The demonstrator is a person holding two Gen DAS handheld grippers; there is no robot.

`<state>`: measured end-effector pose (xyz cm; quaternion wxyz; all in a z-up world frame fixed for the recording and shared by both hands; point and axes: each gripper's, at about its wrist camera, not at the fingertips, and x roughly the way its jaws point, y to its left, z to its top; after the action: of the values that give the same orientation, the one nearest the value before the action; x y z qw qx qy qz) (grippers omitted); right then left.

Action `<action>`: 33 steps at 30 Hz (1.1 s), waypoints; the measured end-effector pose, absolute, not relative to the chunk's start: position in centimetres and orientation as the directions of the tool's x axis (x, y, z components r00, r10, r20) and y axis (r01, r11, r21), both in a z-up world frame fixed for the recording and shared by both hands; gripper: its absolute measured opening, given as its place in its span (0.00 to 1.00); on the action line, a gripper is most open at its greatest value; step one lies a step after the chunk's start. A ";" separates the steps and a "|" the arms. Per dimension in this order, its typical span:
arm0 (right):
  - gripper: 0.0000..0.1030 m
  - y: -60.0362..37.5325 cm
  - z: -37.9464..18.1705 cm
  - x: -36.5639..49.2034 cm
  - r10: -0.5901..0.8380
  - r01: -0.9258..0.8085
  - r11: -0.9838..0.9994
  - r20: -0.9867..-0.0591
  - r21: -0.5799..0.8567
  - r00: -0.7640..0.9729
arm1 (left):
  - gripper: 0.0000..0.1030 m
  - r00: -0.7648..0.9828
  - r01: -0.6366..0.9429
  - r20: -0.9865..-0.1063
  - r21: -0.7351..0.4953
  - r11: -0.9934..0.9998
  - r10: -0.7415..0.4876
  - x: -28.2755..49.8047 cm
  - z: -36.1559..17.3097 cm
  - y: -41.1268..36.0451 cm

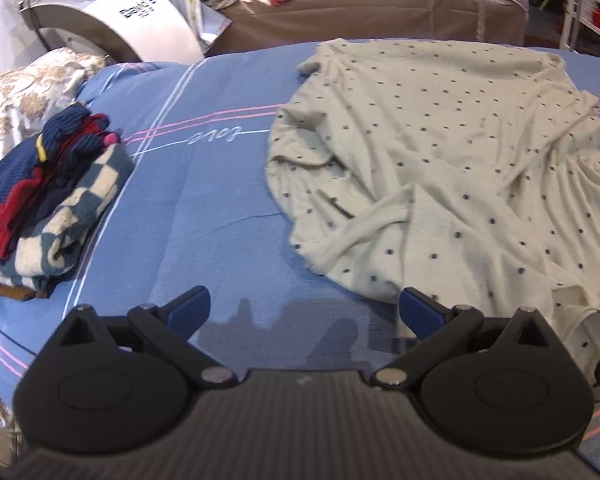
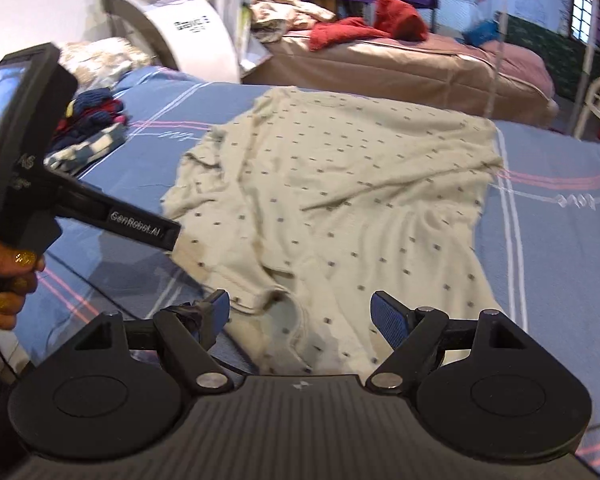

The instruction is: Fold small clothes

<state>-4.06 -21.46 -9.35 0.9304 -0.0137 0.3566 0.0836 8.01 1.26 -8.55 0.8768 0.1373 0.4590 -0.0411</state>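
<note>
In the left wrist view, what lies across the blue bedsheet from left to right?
Stack of folded clothes → bare blue bedsheet with its stitched word → cream dotted garment, spread out and rumpled. The left gripper hangs open in front.

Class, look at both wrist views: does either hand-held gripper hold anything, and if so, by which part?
Nothing is held. The left hand-held gripper is open over the blue bedsheet; the right hand-held gripper is open above the neckline of the cream dotted garment.

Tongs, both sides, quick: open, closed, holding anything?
Left tongs: open, empty, over the blue bedsheet beside the dotted cream garment.
Right tongs: open, empty, above the garment's near edge.
</note>
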 end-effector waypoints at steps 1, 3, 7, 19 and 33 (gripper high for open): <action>1.00 -20.7 -9.2 -3.9 0.161 -0.195 0.981 -0.654 0.020 0.739 | 0.99 0.570 0.178 -0.819 0.203 0.963 0.067 8.2 -8.7 2.2; 1.00 -19.0 -9.0 -3.5 0.208 -0.271 0.963 -0.623 -0.006 0.754 | 0.99 0.553 0.136 -0.828 0.196 0.971 0.090 8.5 -9.0 4.5; 1.00 -15.1 -9.6 -1.7 0.246 -0.386 0.917 -0.615 -0.103 0.749 | 0.99 0.524 0.085 -0.845 0.180 0.980 0.109 8.0 -9.6 7.7; 0.11 -11.0 -13.2 2.6 0.169 -0.387 0.904 -0.677 -0.184 0.716 | 0.99 0.517 0.022 -0.843 0.184 0.983 0.146 7.3 -9.6 11.9; 0.31 -3.2 -12.8 -0.8 0.667 -0.647 0.666 -0.684 0.370 0.295 | 1.00 0.533 -0.100 -0.813 0.216 0.971 0.236 7.5 -8.2 17.1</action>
<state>-0.76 -3.24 -12.77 0.8047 0.0115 0.4308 0.4085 7.47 17.06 -8.19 0.8724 0.0718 0.4738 0.0960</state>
